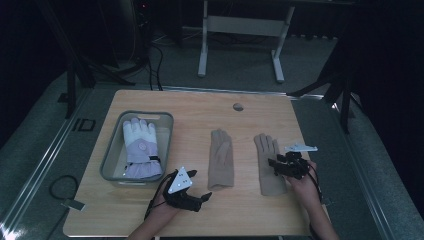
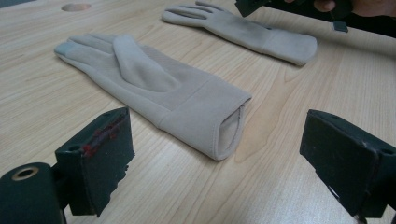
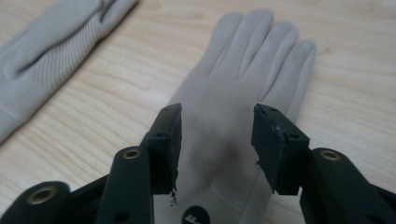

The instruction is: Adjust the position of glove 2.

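Observation:
Two beige knit gloves lie flat on the wooden table (image 1: 200, 110), fingers pointing away from me. My left gripper (image 1: 202, 196) rests near the front edge with its jaws open, aimed at the cuff of the left beige glove (image 1: 221, 160) (image 2: 154, 88); nothing sits between the pads. My right gripper (image 1: 274, 164) hovers over the palm area of the right beige glove (image 1: 265, 147) (image 3: 252, 60). Its jaws (image 3: 219, 135) stand apart above the fabric without pinching it. The far glove (image 2: 247, 30) and the right gripper (image 2: 299, 7) appear at the top of the left gripper view.
A grey plastic bin (image 1: 112, 150) at the table's left holds a white and lilac padded glove (image 1: 141, 147). A small round hole (image 1: 238, 106) marks the far side of the tabletop. Beyond the table stand a white desk frame and dark stands.

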Demonstrator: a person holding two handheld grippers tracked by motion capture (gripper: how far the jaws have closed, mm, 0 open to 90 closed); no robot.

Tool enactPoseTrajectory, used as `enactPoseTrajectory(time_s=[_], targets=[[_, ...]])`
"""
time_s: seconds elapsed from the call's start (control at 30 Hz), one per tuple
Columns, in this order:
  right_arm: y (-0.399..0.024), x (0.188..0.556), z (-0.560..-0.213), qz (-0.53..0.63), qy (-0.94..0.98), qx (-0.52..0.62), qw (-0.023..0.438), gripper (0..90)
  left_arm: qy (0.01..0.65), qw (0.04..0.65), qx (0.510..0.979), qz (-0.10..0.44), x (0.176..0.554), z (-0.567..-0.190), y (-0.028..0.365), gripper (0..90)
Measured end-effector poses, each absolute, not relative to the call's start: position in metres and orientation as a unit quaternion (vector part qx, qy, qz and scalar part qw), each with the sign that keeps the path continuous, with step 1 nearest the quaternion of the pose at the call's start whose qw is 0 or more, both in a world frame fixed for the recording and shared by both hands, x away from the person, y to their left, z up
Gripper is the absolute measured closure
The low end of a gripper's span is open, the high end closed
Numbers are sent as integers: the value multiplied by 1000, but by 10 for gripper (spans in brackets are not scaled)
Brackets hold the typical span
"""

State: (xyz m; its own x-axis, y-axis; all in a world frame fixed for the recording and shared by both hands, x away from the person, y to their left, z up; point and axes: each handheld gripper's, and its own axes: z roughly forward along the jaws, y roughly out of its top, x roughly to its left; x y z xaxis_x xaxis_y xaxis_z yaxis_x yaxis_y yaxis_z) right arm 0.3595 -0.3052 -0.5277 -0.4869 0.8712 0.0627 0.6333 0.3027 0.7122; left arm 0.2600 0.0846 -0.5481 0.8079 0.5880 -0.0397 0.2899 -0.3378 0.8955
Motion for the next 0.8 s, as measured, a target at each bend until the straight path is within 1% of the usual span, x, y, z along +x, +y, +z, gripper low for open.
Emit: enactPoseTrajectory(time_s=[0.1,0.33,0.37,0.4,0.43,0.47,0.5,0.53,0.57,0.6,0.63,0.67,0.7,0.8], targets=[[-310,362,-534,346,793,475,159,481,274,508,803,147,260,-548,85,97],[-308,362,-546,337,799,469,165,481,275,508,803,146,262,-549,86,97],[-305,360,-549,334,803,460,179,497,274,508,803,147,261,-549,86,97],[-305,360,-549,334,803,460,179,497,274,508,803,147,261,-549,86,97],[-302,357,-551,329,807,450,198,532,275,508,803,147,261,-549,86,97],[-302,357,-551,329,807,450,198,532,275,508,803,147,261,-549,86,97],[-301,357,-551,329,804,454,199,568,275,508,803,147,261,-549,86,97],[-300,356,-550,326,802,457,202,640,274,507,803,148,261,-549,86,97],[-299,355,-550,324,795,469,208,746,274,508,803,149,261,-548,86,97],[-299,355,-550,324,795,469,208,746,274,508,803,149,261,-548,86,97],[-296,354,-551,321,789,477,217,791,274,508,803,150,260,-548,86,97],[-296,354,-551,321,789,477,217,791,274,508,803,150,260,-548,86,97],[-293,352,-551,317,782,486,228,813,274,509,802,150,260,-548,86,97],[-292,352,-551,316,779,490,230,818,274,509,802,149,261,-548,86,97]])
